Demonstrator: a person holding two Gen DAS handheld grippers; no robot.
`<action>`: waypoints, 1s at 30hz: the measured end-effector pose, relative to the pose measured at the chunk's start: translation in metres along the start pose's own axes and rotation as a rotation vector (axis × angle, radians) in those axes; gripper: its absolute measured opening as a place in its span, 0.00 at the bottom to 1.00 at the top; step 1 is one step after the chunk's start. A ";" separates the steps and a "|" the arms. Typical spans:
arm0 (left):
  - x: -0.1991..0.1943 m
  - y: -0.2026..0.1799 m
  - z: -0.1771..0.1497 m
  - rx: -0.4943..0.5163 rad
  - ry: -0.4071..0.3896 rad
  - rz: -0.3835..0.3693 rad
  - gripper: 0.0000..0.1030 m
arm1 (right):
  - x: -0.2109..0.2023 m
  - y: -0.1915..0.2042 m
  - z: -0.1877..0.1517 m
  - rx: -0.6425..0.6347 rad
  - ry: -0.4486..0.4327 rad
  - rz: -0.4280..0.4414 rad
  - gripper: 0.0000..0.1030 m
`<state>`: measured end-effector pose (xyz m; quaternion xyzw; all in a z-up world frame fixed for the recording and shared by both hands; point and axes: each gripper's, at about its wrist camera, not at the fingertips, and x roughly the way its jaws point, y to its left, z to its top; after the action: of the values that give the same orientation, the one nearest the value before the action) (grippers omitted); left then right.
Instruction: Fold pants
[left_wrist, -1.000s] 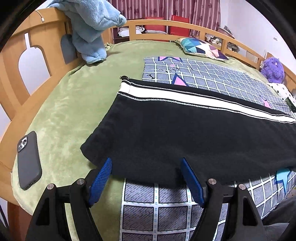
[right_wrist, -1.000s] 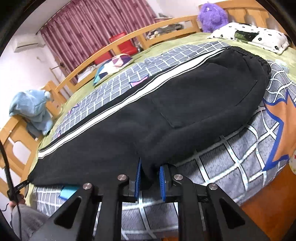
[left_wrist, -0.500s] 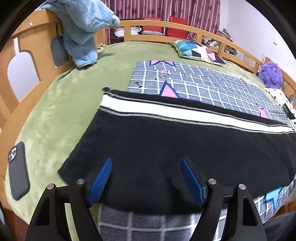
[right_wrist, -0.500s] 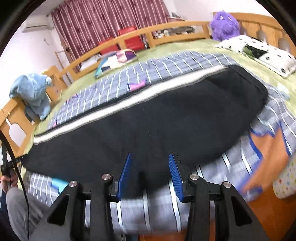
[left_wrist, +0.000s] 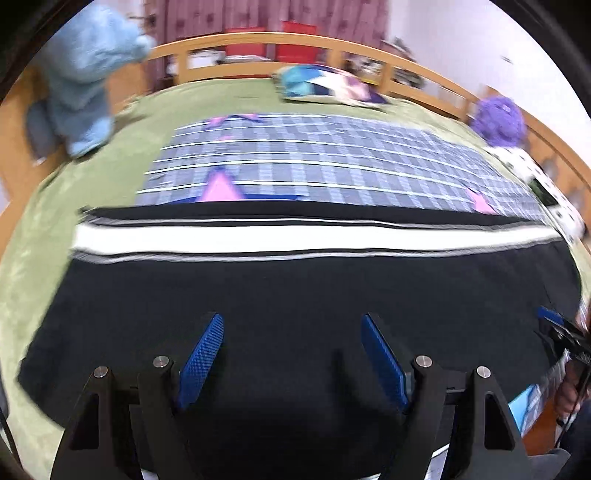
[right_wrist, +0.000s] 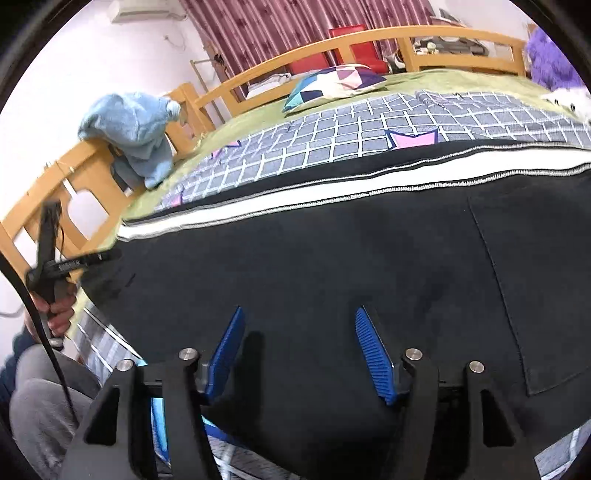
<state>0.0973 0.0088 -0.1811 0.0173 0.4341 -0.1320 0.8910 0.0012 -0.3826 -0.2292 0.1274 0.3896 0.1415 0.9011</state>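
Black pants (left_wrist: 295, 295) with a white side stripe (left_wrist: 295, 238) lie flat lengthwise across the bed, also in the right wrist view (right_wrist: 351, 266), where a back pocket (right_wrist: 535, 288) shows at right. My left gripper (left_wrist: 291, 354) is open and empty, hovering over the near edge of the pants. My right gripper (right_wrist: 297, 343) is open and empty over the pants' near edge. The left gripper also shows in the right wrist view (right_wrist: 62, 264), at the pants' leg end.
A grey checked blanket (left_wrist: 332, 173) lies under the pants on a green cover (left_wrist: 122, 155). A blue plush garment (right_wrist: 133, 133) hangs on the wooden bed rail (right_wrist: 74, 177). A patterned pillow (right_wrist: 332, 85) and a purple plush toy (left_wrist: 498, 118) sit at the far side.
My right gripper opened and let go of the pants' near edge, then moved forward over them. My left gripper, open throughout, moved forward and right over the pants; the phone left view.
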 end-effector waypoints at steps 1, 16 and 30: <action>0.004 -0.007 0.000 0.019 0.011 -0.012 0.73 | 0.000 -0.005 0.001 0.006 0.007 0.003 0.53; -0.038 0.151 -0.059 -0.199 -0.007 0.206 0.62 | -0.053 -0.108 -0.002 0.163 -0.011 -0.280 0.00; -0.048 0.205 -0.095 -0.505 -0.026 0.068 0.64 | -0.119 -0.047 0.027 0.261 -0.129 -0.505 0.50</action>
<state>0.0474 0.2309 -0.2202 -0.1929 0.4409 0.0105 0.8765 -0.0499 -0.4720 -0.1480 0.1499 0.3657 -0.1469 0.9068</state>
